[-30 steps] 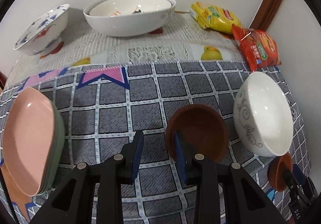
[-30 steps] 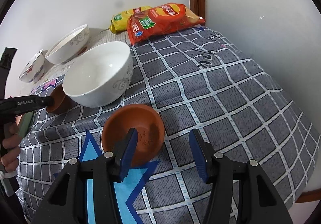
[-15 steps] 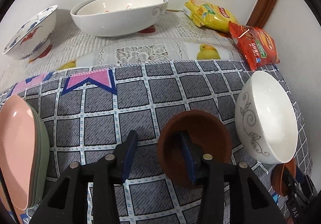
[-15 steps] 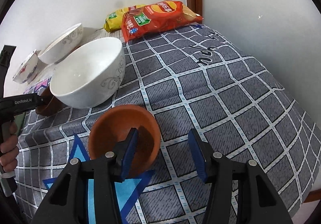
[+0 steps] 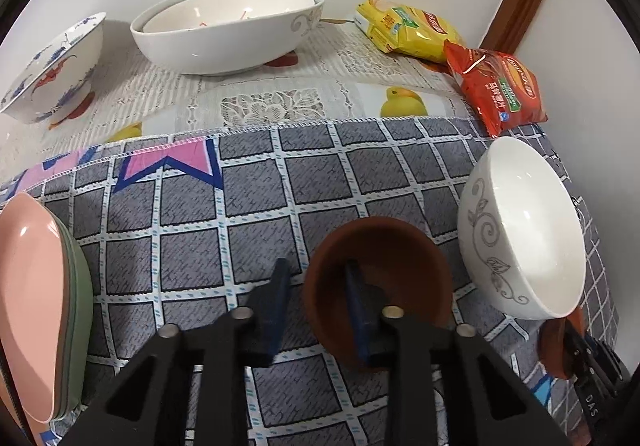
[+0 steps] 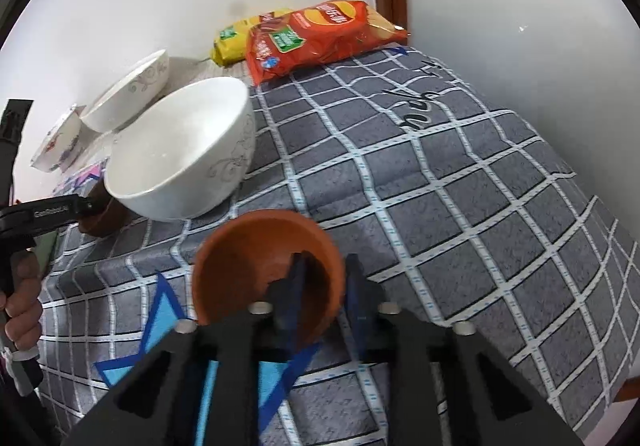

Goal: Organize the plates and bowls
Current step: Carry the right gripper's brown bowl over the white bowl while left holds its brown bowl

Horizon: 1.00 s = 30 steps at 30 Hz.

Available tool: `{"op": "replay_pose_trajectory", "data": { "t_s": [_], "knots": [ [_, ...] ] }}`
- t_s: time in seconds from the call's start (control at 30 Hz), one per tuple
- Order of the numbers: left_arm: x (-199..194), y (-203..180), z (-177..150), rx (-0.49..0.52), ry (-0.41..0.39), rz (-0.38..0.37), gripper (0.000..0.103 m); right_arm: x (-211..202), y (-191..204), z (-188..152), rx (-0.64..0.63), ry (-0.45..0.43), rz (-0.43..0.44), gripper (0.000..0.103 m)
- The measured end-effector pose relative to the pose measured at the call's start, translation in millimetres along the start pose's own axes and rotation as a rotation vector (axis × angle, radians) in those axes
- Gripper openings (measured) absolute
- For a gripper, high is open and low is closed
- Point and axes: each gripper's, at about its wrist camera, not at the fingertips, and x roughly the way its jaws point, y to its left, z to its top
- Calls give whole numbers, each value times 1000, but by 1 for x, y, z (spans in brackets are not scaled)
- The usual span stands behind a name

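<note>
**Both grippers pinch a brown bowl rim**

Grey checked cloth covers the tabletop (image 6: pixel 460 182) against a white wall. The left gripper (image 5: pixel 316 306) has just been closing, its fingers now clamped across the near rim of a dark brown clay bowl (image 5: pixel 384 246). The right gripper (image 6: pixel 326 294) has likewise closed onto the rim of an orange-brown clay bowl (image 6: pixel 248 258). A white patterned porcelain bowl (image 6: pixel 180 154) stands between them. The grasp looks finished; next, probably, lift one bowl and nest it in the other.

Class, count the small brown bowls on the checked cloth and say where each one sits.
2. One brown bowl is in the left gripper, beside the white bowl; the other is in the right gripper.
</note>
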Motion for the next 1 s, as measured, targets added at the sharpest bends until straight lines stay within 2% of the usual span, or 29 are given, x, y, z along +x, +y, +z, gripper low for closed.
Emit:
{"op": "replay_pose_trajectory", "data": {
  "t_s": [0.13, 0.3, 0.57, 0.77, 1.0],
  "knots": [
    [-3, -5, -1, 20, 9, 1, 14, -4, 5, 2, 6, -16, -6, 11],
    [-12, -3, 2, 17, 9, -41, 8, -14, 10, 5, 7, -28, 16, 10],
    [-37, 0, 11, 39, -39, -26, 8, -39, 16, 12, 34, -63, 30, 10],
    [-51, 8, 25, 34, -65, -15, 8, -67, 18, 33, 44, -121, 31, 10],
    [-61, 4, 44, 67, -84, -7, 8, -73, 19, 58, 106, -159, 34, 10]
  ]
}}
